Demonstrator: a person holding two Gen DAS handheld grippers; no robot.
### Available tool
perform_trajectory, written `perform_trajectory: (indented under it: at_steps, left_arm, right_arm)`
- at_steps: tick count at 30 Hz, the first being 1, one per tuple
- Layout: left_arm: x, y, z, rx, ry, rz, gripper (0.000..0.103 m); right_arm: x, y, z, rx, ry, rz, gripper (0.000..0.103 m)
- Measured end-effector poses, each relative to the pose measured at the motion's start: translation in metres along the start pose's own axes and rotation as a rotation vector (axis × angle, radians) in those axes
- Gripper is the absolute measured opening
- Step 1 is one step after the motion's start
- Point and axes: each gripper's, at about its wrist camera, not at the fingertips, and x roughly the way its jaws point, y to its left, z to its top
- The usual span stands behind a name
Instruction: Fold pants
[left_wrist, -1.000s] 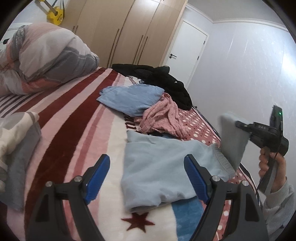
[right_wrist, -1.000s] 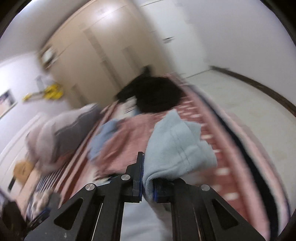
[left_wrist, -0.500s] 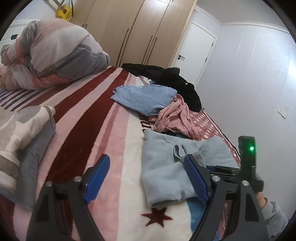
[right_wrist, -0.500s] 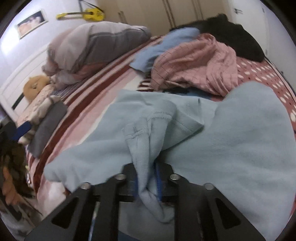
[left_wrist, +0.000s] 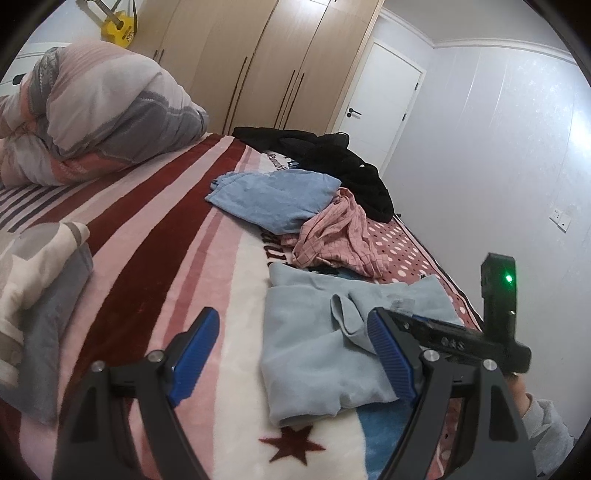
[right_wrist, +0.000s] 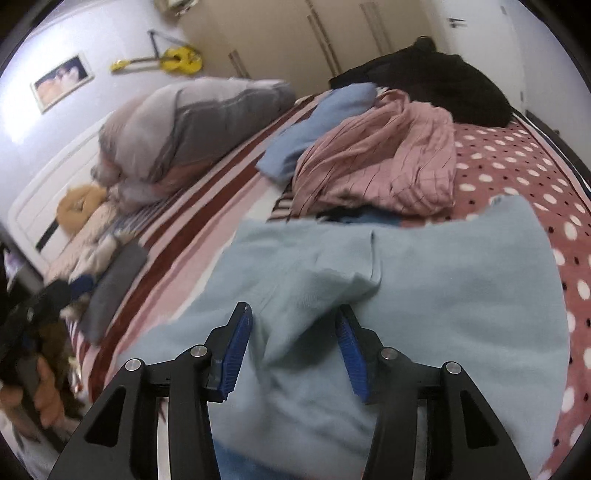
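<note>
While the wide bed under its plush blanket of maroon, pink and white stripes (left_wrist: 155, 236) fills both views, your work sits at its near right corner. A rolled duvet in grey, white and salmon (left_wrist: 99, 107) lies against the head end, and a heap of black clothing (left_wrist: 332, 162) lies at the far end in front of the pale wooden wardrobe doors (left_wrist: 258, 62). Nearer to you, a crumpled medium-blue fleece garment (left_wrist: 273, 195) lies beside a bunched pink checked shirt (left_wrist: 336, 236).

The pale blue fleece pants (left_wrist: 317, 350) lie partly folded on the blanket, just this side of the pink shirt, with one loose flap standing up in a ridge along the middle.

Your right gripper (right_wrist: 293, 341) rests low over that ridge, its blue-padded jaws opening; the fabric fold lies between them, but the pads stand clear of it on both sides. From the left wrist view the same tool (left_wrist: 461, 341) shows as a black body with a green light, tip down on the pants.

Your left gripper (left_wrist: 291, 354) hovers above the blanket with its jaws spread wide and nothing between them, the right-hand pad over the pants' edge.
</note>
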Motion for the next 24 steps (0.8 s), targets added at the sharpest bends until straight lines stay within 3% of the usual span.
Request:
perform_trajectory:
  at_steps: [1,2,3,4,11,14,17,22,24]
  left_arm:
    - [0.000,0.001,0.000,0.000,0.000,0.002,0.079]
    - [0.000,0.002,0.000,0.001,0.001,0.006,0.079]
    - [-0.001,0.002,0.000,0.000,0.001,0.008,0.079]
    - [-0.001,0.004,0.000,-0.002,0.001,0.010,0.079]
    - [0.000,0.015,0.000,-0.019,0.008,0.012,0.079]
    - [0.007,0.013,-0.001,-0.009,0.030,0.000,0.079]
    - [0.014,0.007,0.000,0.003,0.047,-0.026,0.079]
    - [0.041,-0.014,0.007,0.026,0.112,-0.108,0.080]
    - [0.060,-0.027,0.008,0.051,0.141,-0.105,0.080]
  right_arm:
    - [0.002,0.000,0.002,0.006,-0.007,-0.006,0.041]
    - [0.006,0.000,0.005,0.010,-0.017,-0.013,0.028]
    - [0.009,0.001,0.008,0.008,-0.017,-0.015,0.008]
    - [0.015,0.005,0.009,-0.007,-0.008,0.001,0.005]
    - [0.035,0.033,-0.009,-0.135,0.127,0.072,0.008]
    - [0.029,0.027,-0.010,-0.103,0.130,0.088,0.009]
    - [0.002,0.015,-0.007,-0.049,0.094,0.113,0.018]
    - [-0.064,-0.016,0.004,-0.027,-0.045,-0.024,0.025]
    - [-0.085,-0.036,0.005,-0.007,-0.083,-0.112,0.036]
